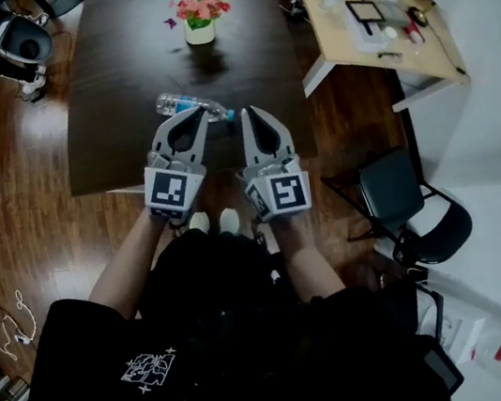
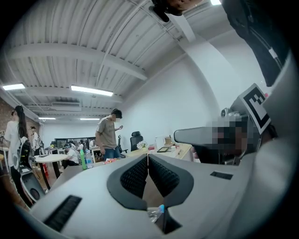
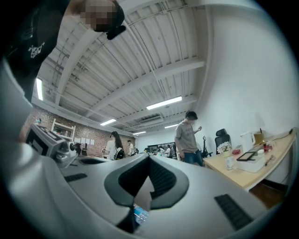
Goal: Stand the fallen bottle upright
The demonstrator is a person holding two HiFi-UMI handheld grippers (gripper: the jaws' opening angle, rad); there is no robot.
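Standing here I count two claws, the left claw [image 1: 191, 117] and the right claw [image 1: 248, 112], each carrying one marker cube. There are two desks: one dark desk [image 1: 118, 93] in the middle and one pale wooden desk [image 1: 327, 34] to the right. On the dark desk there is one clear bottle [image 1: 189, 105] lying near the claws and one pot of flowers [image 1: 199, 15] farther off. One black chair [image 1: 392, 190] stands near right. Far across the room I see one standing person in a tan shirt [image 3: 188, 136] and one dark-haired person [image 3: 114, 144]. There are also two upright bottles, one green bottle [image 2: 82, 159] and one clear far bottle [image 2: 88, 159].
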